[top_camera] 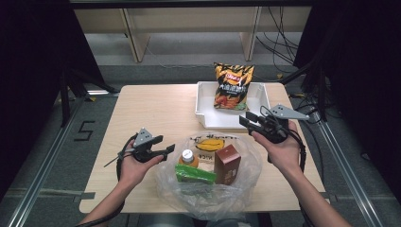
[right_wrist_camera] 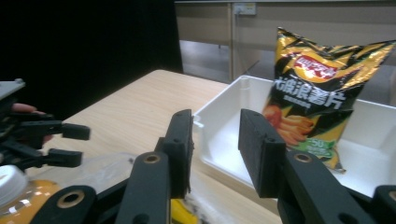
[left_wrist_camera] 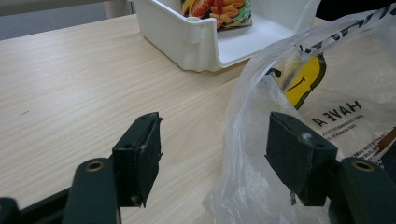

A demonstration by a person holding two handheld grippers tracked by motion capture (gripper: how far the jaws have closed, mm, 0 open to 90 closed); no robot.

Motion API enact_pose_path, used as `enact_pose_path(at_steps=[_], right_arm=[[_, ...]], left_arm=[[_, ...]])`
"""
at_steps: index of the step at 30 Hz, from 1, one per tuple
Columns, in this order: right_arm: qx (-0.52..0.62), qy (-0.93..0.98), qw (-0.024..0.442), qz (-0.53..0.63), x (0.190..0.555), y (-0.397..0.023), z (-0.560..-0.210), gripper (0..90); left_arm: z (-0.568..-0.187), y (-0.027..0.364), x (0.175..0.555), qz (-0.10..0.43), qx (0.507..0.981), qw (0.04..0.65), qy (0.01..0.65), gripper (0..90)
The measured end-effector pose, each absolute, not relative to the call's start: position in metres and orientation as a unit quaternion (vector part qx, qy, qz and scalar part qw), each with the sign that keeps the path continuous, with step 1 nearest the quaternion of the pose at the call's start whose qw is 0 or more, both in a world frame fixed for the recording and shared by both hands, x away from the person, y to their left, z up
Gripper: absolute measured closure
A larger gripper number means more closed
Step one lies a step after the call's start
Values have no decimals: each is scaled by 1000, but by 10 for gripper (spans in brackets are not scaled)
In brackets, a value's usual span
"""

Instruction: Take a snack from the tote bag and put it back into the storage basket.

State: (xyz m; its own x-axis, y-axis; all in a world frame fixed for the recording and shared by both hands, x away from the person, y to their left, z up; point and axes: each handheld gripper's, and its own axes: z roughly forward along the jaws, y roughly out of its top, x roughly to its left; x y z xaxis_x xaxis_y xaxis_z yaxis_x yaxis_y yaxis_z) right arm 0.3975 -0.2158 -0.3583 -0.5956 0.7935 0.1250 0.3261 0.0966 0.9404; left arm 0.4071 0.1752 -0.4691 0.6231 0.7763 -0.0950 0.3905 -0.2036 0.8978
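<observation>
Here, high view: a clear plastic bag (top_camera: 208, 175) lies open at the near edge of the bench (top_camera: 151, 109), holding an orange drink bottle (top_camera: 188, 158), a green packet (top_camera: 195, 174) and a brown carton (top_camera: 227, 163). A chip bag (top_camera: 233, 86) already stands in the white tray (top_camera: 204, 106) at the far right. Judgement: unpacking is about a quarter done, one item out of four moved, three left. The left tool (top_camera: 165, 150) rests just beside the bag's left edge, jaws apart, nothing between them. The right tool (top_camera: 246, 118) hovers between bag and tray, jaws part-open and empty.

Left gripper view: the left tool's jaws stand wide; the bag's crinkled rim (left_wrist_camera: 252, 107) lies just ahead of the right-hand jaw, not pinched. The tray's corner (left_wrist_camera: 196, 42) sits beyond.

Right gripper view: the jaws stand a little apart, clamped on nothing. The chip bag (right_wrist_camera: 317, 93) stands upright against the tray's far wall, long axis near vertical, sealed top edge up, printed face toward the camera. The bottle cap (right_wrist_camera: 9, 179) shows at lower left, bottle upright.
</observation>
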Motion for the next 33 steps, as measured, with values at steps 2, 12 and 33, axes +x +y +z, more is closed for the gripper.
enact_pose_path(at_steps=[2, 12, 33], right_arm=[[395, 710, 204, 547, 392, -213, -358, 647], [366, 723, 194, 552, 374, -202, -356, 606], [336, 736, 173, 562, 357, -183, -353, 580]], left_arm=[[-469, 175, 407, 194, 751, 497, 389, 351], [-469, 175, 407, 194, 751, 497, 389, 351], [-468, 176, 407, 195, 749, 500, 389, 350]])
